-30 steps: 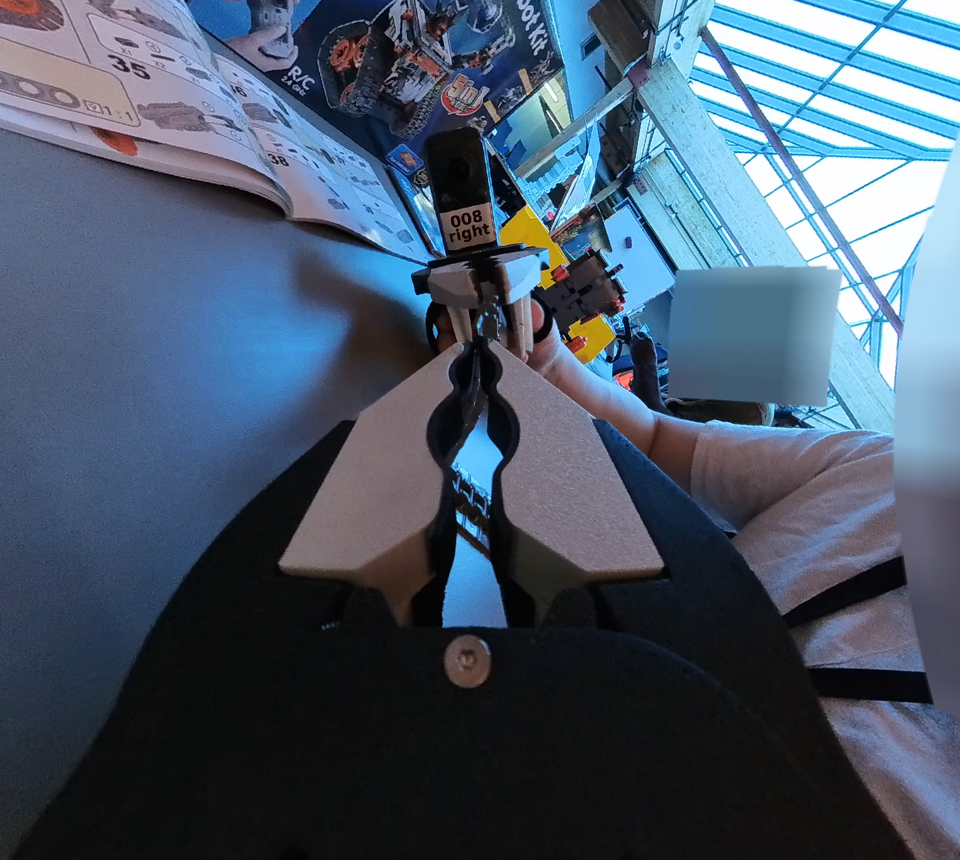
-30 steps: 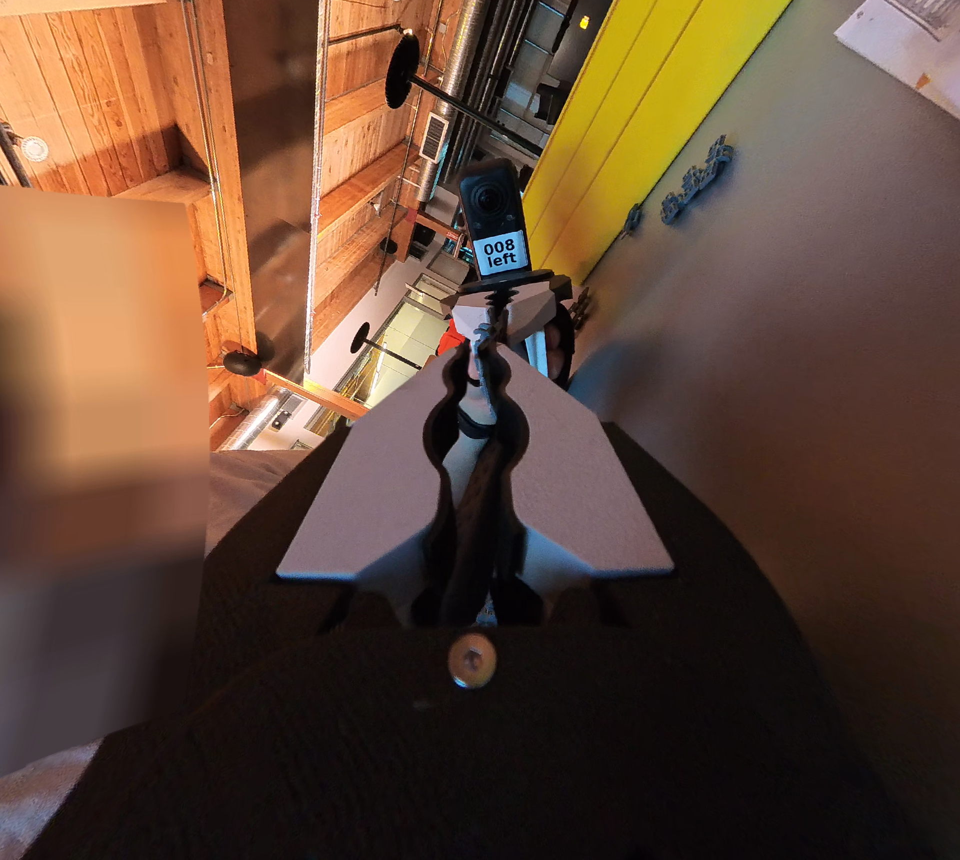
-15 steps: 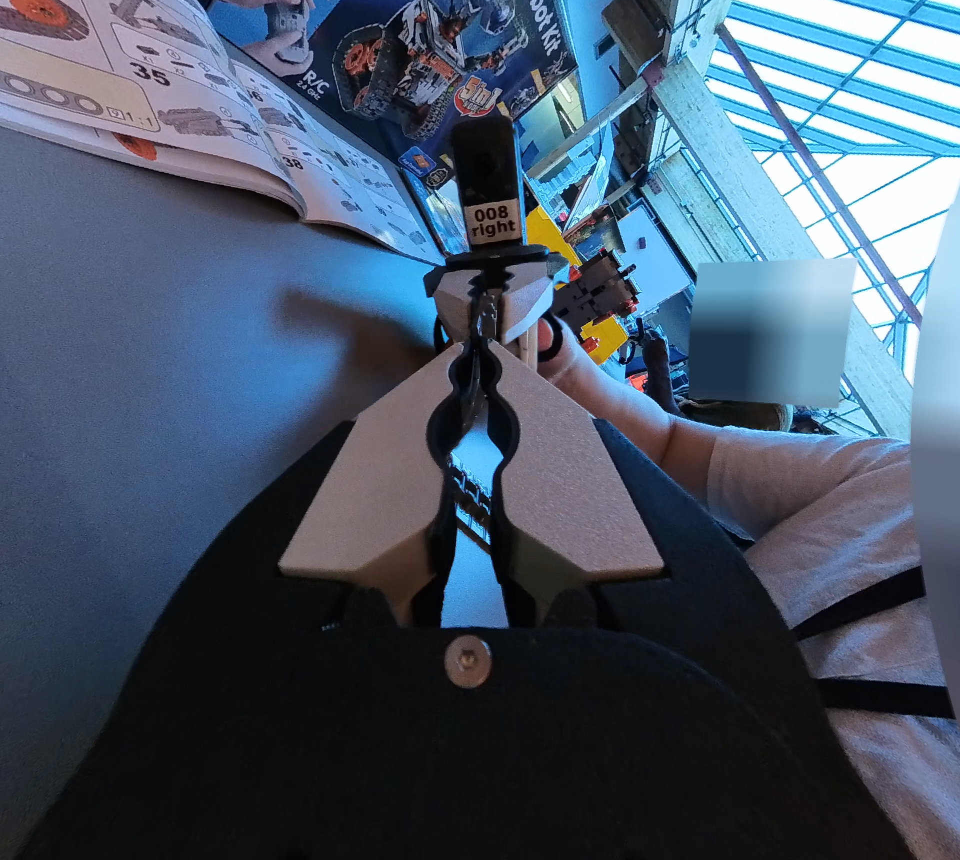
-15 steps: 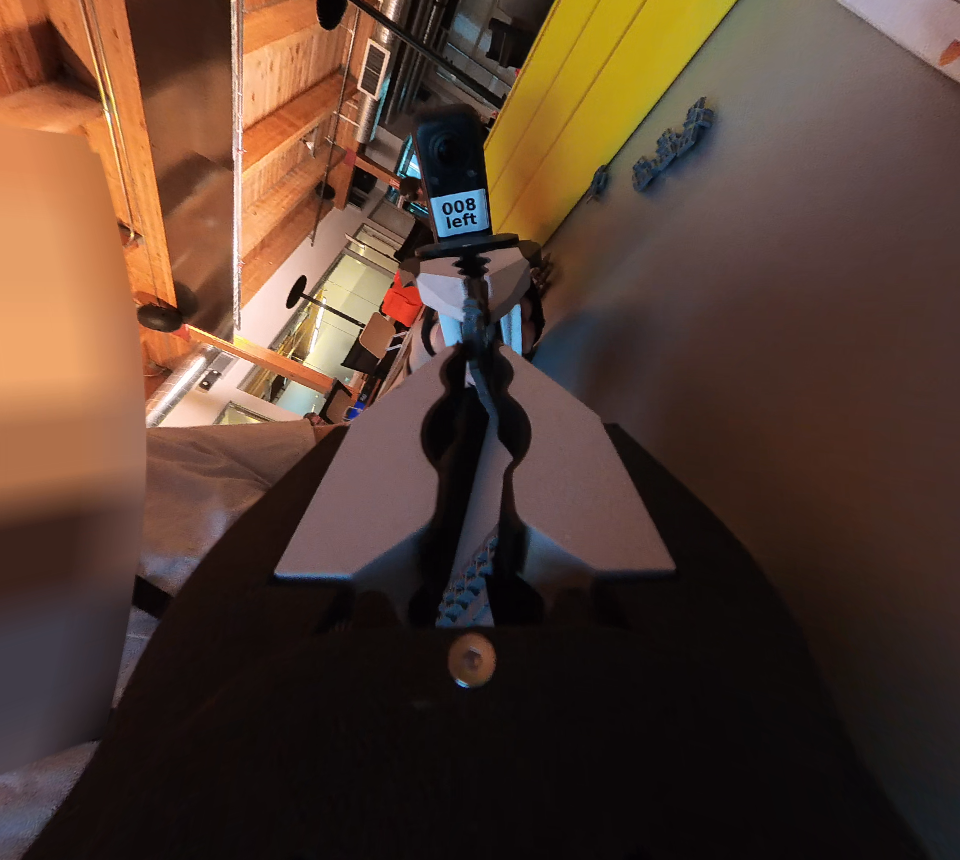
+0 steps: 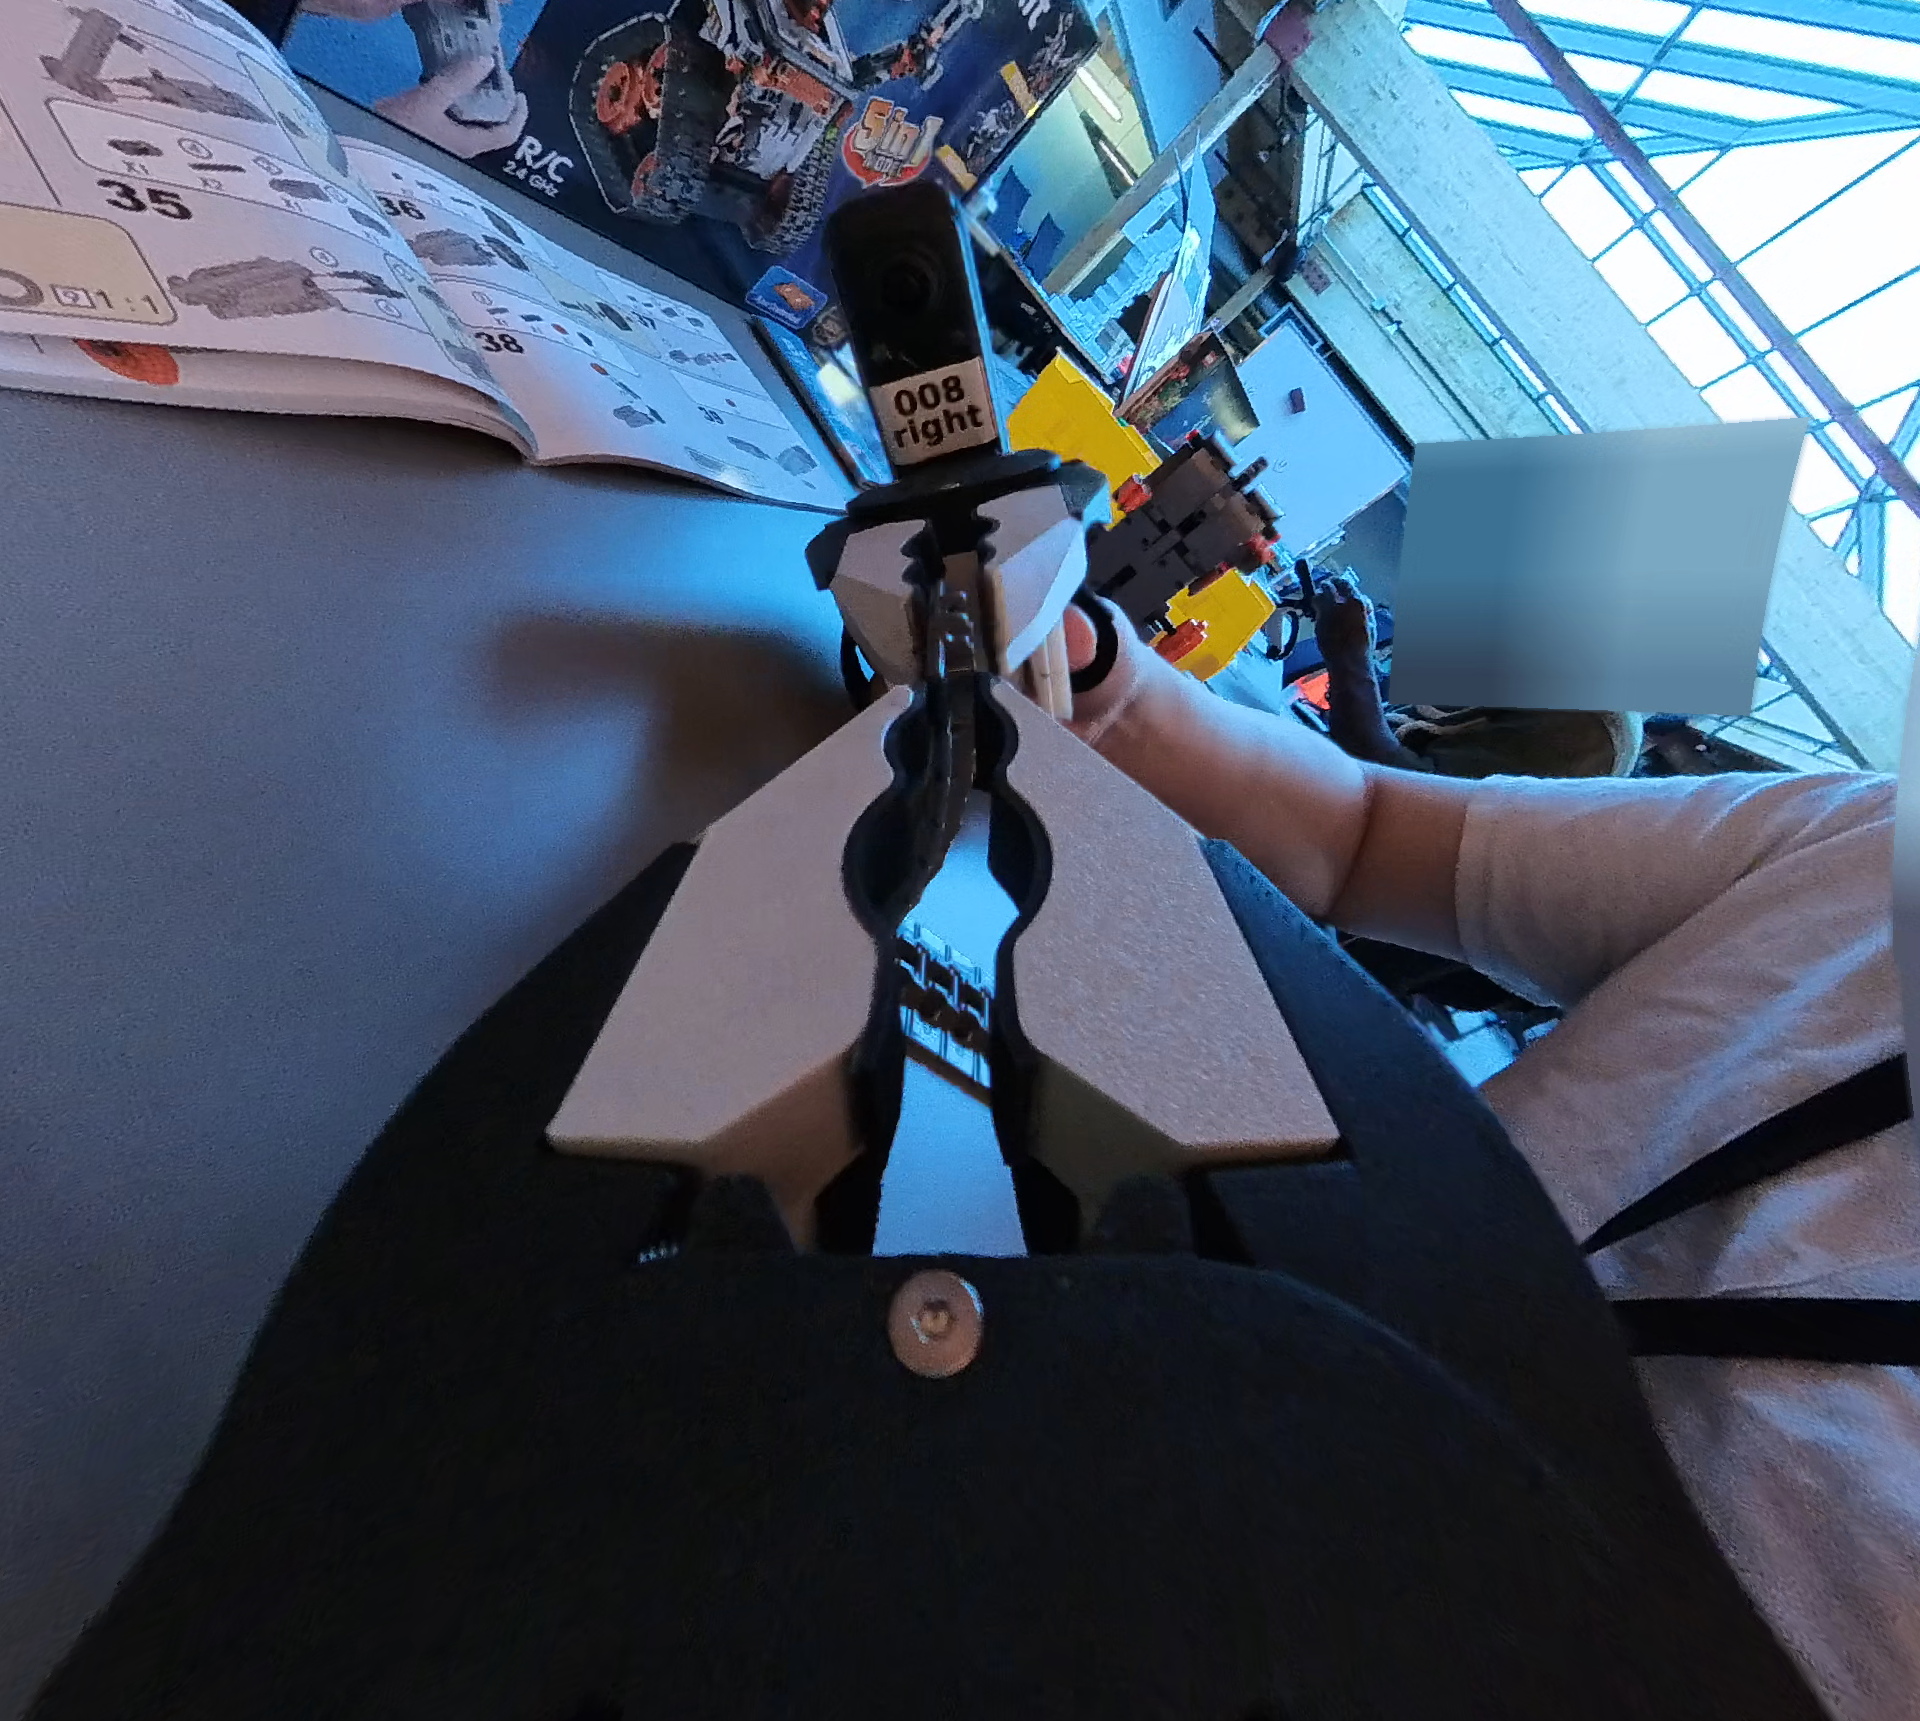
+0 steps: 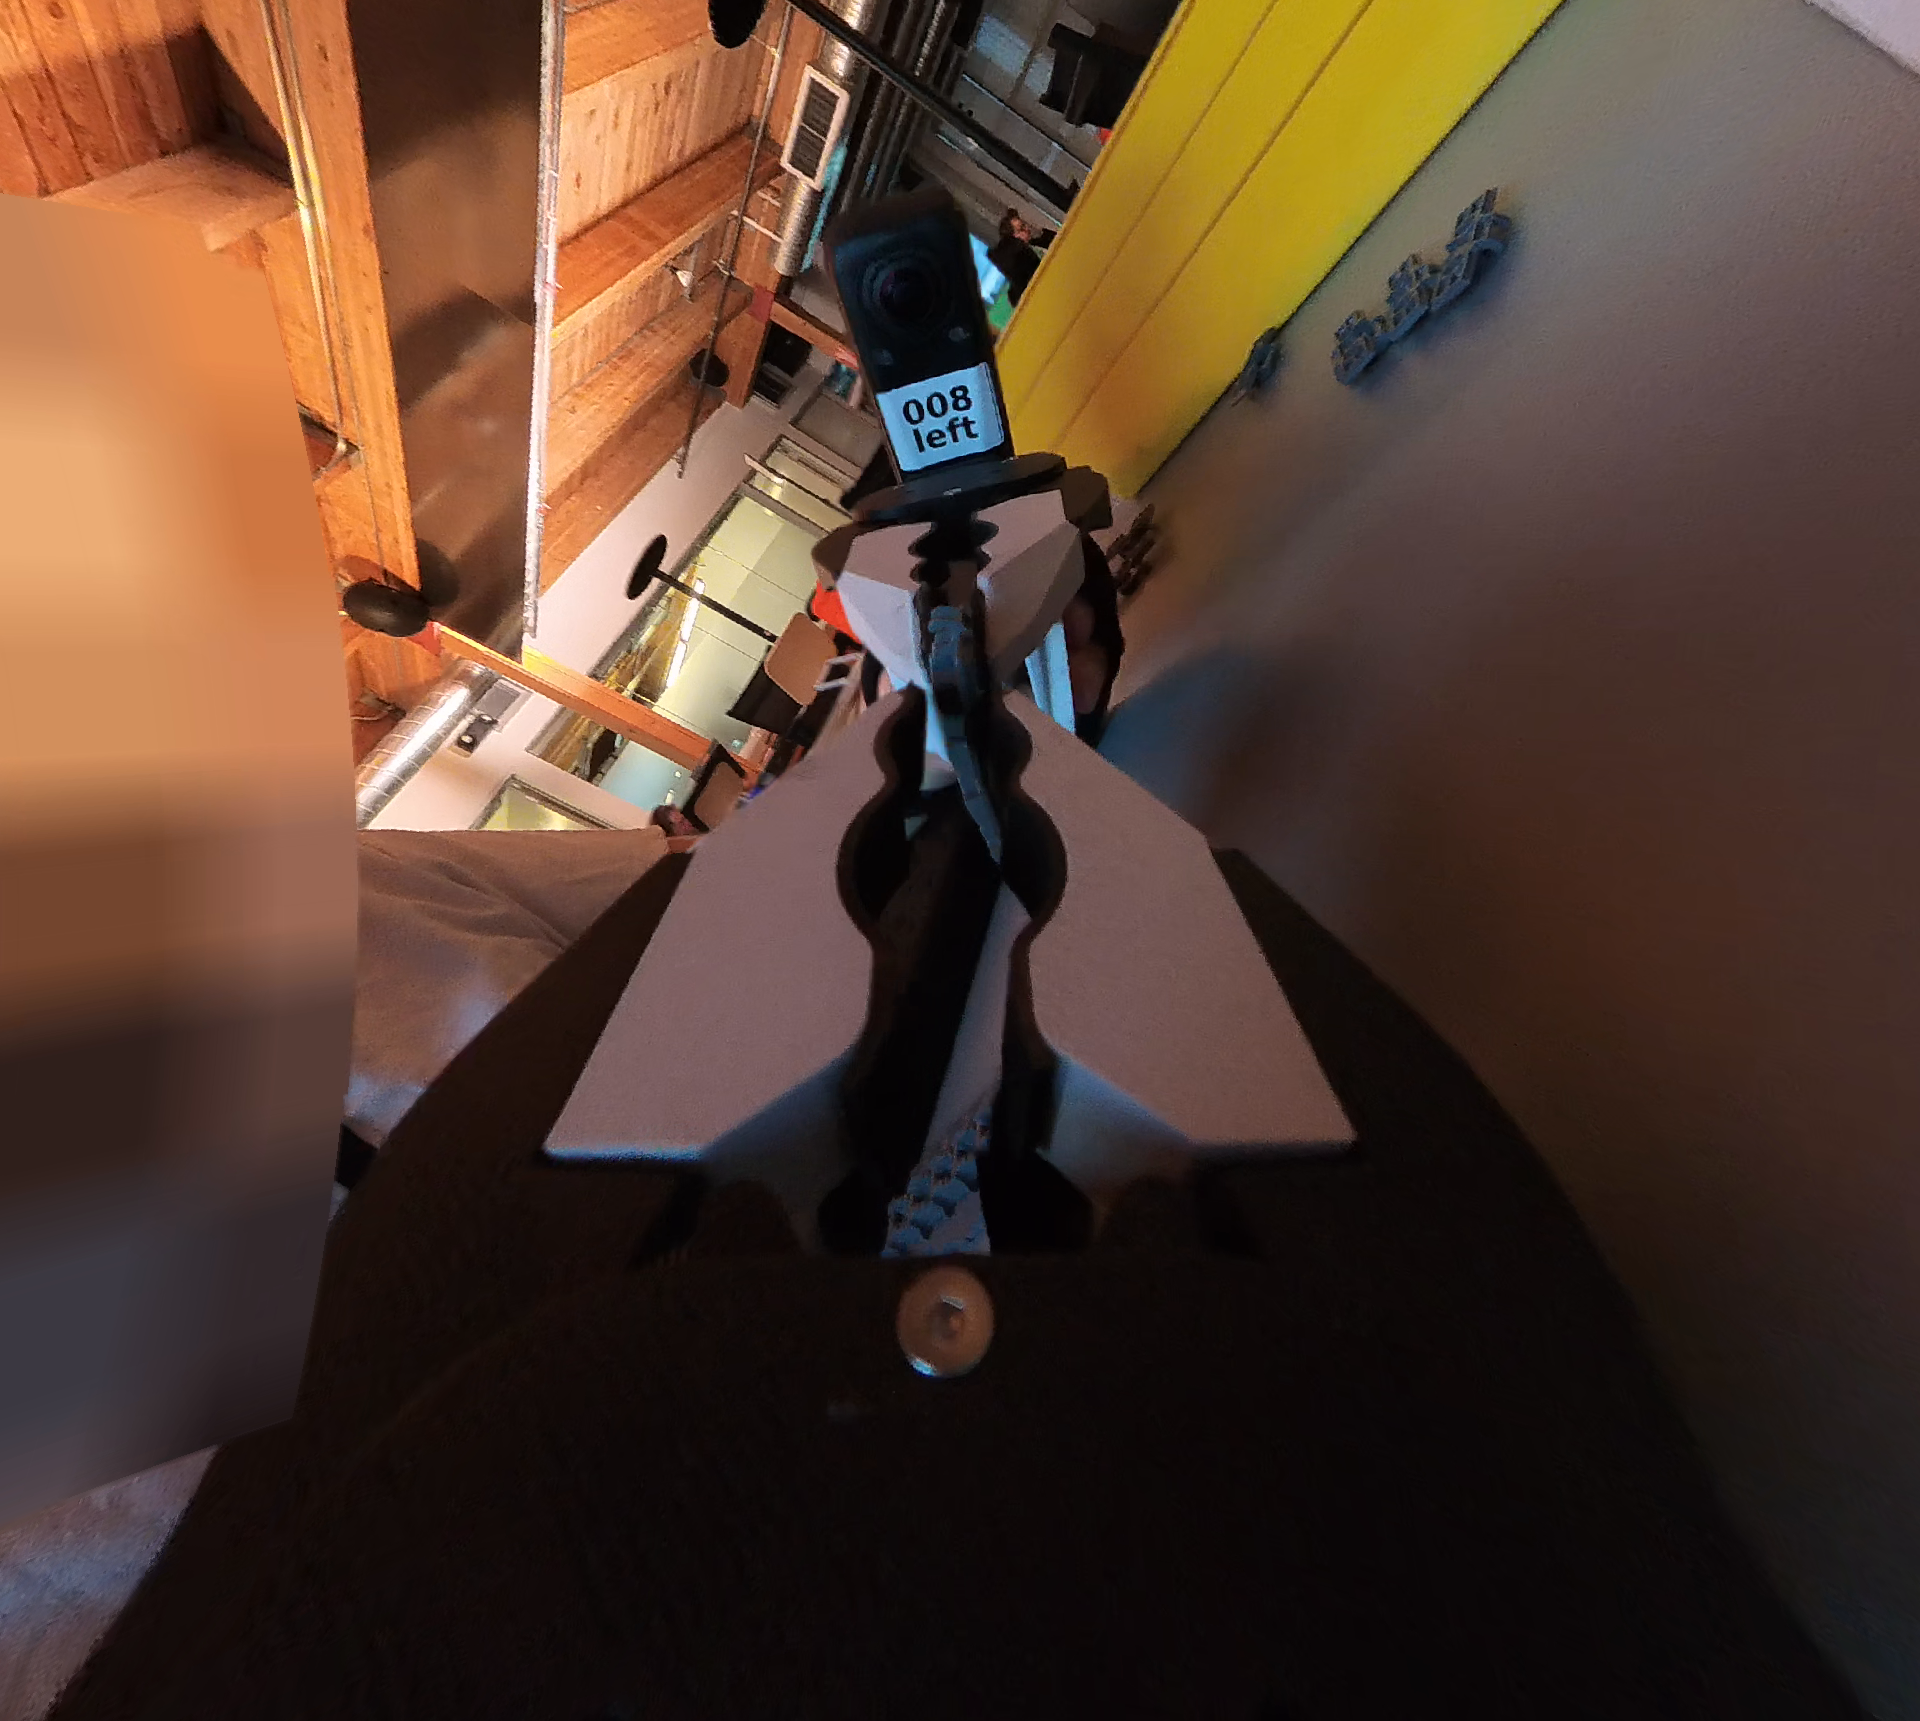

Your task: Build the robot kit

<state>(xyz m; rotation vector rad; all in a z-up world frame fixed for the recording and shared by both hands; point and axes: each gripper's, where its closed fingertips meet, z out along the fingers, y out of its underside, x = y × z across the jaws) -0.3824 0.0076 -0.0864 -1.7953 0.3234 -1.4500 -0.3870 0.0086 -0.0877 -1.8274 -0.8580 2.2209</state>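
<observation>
Both views have swung slightly; each claw stays clamped on one grey toothed track strip (image 5: 940, 798), mid-frame: left claw (image 5: 948, 715), right claw (image 6: 961, 715), tip-to-tip above the bench (image 5: 312, 736); progress unclear.

Each handheld gripper has a broad matte black body with one round silver screw (image 5: 934, 1325) at its centre, and two pale grey wedge-shaped fingers (image 5: 748, 965) lined along their wavy inner edges in black. The facing right gripper (image 5: 951, 575) carries a black camera bearing a white sticker. The person wears a light short sleeve (image 5: 1621, 902) crossed by black straps (image 5: 1756, 1152).
</observation>
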